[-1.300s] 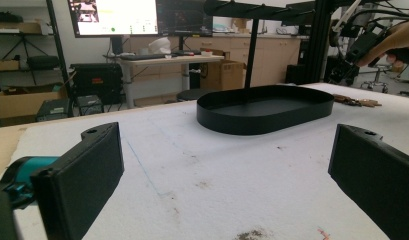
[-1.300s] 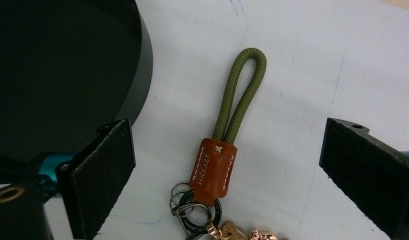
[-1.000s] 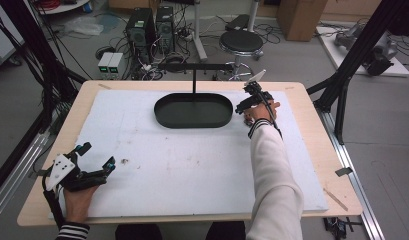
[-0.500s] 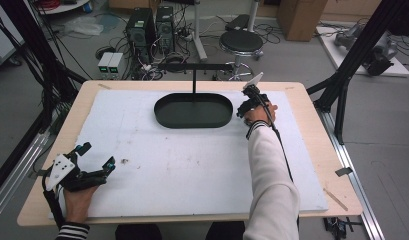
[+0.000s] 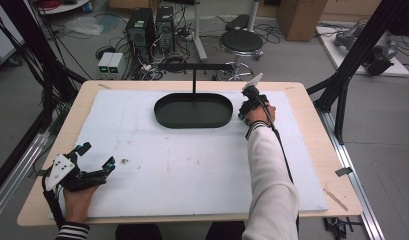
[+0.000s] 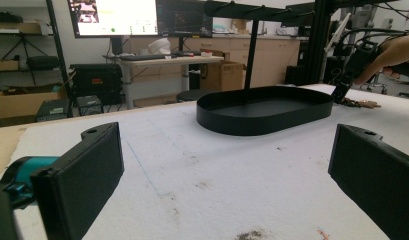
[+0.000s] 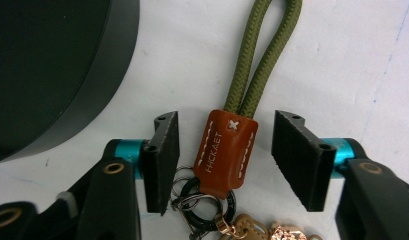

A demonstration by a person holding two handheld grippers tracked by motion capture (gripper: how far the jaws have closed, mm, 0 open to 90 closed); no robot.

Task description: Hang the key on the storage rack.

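A keychain with a brown leather tag, an olive cord loop and metal rings lies on the white table cover, just right of the black oval tray. My right gripper points down over it, with one pad on each side of the tag. A gap shows on both sides, so the pads do not touch it. Its jaws have just been closing with the tag between them. In the high view the right gripper stands at the tray's right end. My left gripper rests open and empty at the front left.
A black T-shaped rack rises from the tray's far side. In the left gripper view the tray wall lies ahead, and the right gripper and keychain are beyond its right end. Small dark specks mark the cover.
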